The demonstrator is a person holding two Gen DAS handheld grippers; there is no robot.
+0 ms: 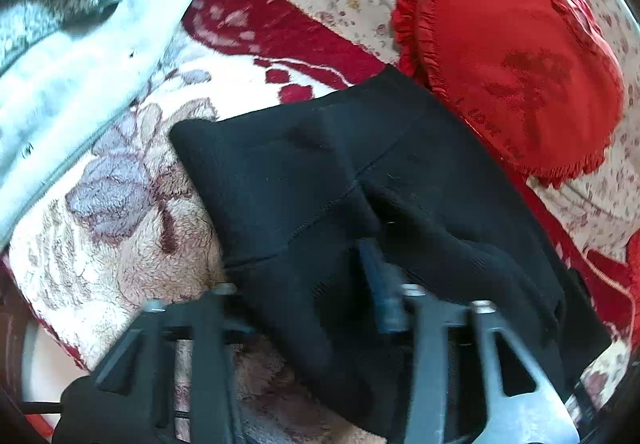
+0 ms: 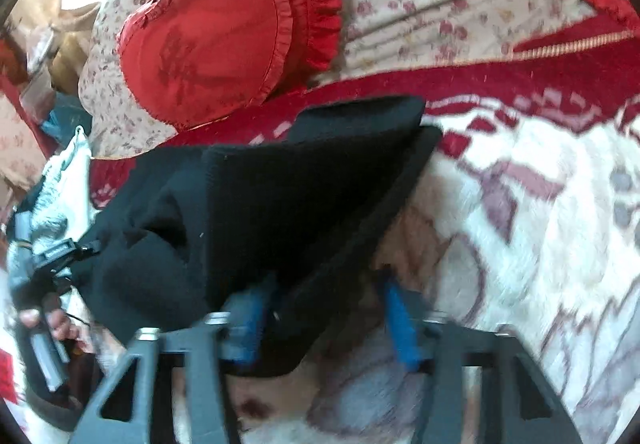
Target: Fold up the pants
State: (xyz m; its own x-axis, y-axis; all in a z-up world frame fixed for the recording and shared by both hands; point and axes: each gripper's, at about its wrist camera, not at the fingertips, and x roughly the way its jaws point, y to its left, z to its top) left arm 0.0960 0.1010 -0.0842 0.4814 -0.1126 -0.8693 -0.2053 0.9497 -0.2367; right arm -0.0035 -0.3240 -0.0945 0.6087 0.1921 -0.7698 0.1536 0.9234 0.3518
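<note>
Black pants (image 1: 352, 204) lie bunched on a plush floral blanket (image 1: 132, 180) in cream, mauve and dark red, spread over a bed. One end of the cloth reaches a red ruffled cushion (image 1: 516, 56) and touches its lower edge.

Left wrist view: the pants fall straight over the left claw (image 1: 304, 284). Dark cloth covers the span between the two fingers and runs down past the frame toward the camera. One blue-padded finger (image 1: 374, 268) shows, pressed into a fold; the other is buried under fabric. Cannot tell whether this claw is apart or clamped. A pale grey-white textile (image 1: 80, 36) lies beyond the blanket, well apart from the pants.

Right wrist view: right claw (image 2: 324, 308) stands apart, blue pads spread. The left-hand pad (image 2: 250, 318) sits under a hanging corner of the pants (image 2: 256, 212), cloth draped over it; the other pad (image 2: 400, 316) is clear of the cloth, above the blanket (image 2: 520, 212). The pants rise from this claw into a peaked fold pointing toward the cushion (image 2: 216, 44). The left claw's (image 2: 44, 284) handle shows at the frame's edge, fingers of a hand (image 2: 48, 320) wrapped on it. Motion blur softens the near edge.
</note>
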